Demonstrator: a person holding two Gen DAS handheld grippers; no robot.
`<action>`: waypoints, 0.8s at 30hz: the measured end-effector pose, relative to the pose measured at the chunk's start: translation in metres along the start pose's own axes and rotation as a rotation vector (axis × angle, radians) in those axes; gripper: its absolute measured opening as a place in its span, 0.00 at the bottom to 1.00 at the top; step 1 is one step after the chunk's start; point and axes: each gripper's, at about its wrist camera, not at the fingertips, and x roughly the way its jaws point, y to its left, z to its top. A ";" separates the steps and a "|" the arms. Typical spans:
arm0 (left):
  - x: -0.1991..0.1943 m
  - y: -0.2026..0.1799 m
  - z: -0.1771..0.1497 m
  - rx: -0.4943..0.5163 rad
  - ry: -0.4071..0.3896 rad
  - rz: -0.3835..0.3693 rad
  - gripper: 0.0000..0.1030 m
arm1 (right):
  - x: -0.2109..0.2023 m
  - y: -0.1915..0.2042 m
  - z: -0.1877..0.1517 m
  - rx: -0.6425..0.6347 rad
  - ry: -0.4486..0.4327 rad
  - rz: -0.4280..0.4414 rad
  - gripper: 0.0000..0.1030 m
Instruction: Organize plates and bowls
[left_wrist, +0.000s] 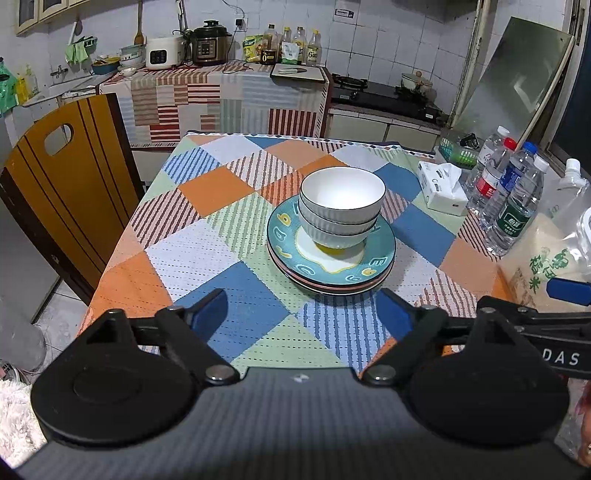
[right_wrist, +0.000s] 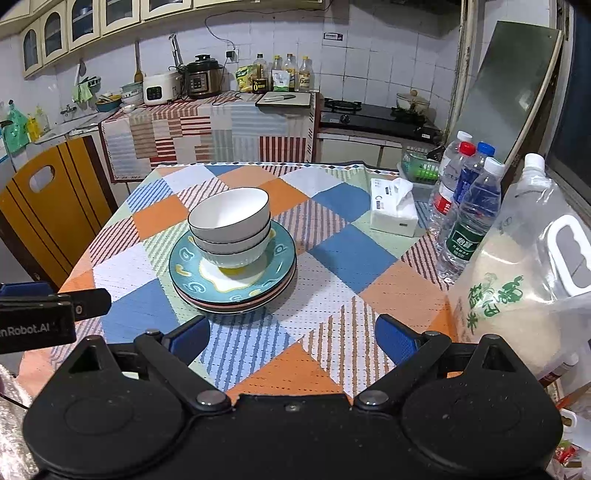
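Three white ribbed bowls (left_wrist: 341, 206) (right_wrist: 231, 227) are nested in a stack. They stand on a pile of plates (left_wrist: 332, 264) (right_wrist: 236, 286) whose top one is teal with a fried-egg picture. The pile rests in the middle of the chequered tablecloth (left_wrist: 207, 254) (right_wrist: 332, 280). My left gripper (left_wrist: 303, 314) is open, nothing between its blue pads, and sits just short of the plates' near rim. My right gripper (right_wrist: 291, 338) is open too and empty, a little nearer than the plates and to their right. Each gripper's tip shows at the edge of the other's view.
Several water bottles (left_wrist: 509, 199) (right_wrist: 469, 218), a tissue pack (left_wrist: 441, 188) (right_wrist: 393, 212), a green basket (right_wrist: 419, 170) and a clear bag of rice (right_wrist: 517, 277) crowd the table's right side. A wooden chair (left_wrist: 66, 184) (right_wrist: 48, 206) stands at the left. Behind is a kitchen counter with cookers.
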 end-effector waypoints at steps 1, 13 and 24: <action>0.000 -0.001 0.000 0.003 -0.002 0.004 0.91 | 0.000 0.001 -0.001 -0.004 0.001 -0.005 0.95; 0.006 -0.005 -0.004 0.004 0.034 -0.007 0.94 | 0.001 0.005 -0.003 -0.039 -0.013 -0.048 0.95; 0.006 -0.005 -0.005 -0.011 0.008 0.043 0.94 | 0.003 0.002 -0.003 -0.029 -0.014 -0.052 0.95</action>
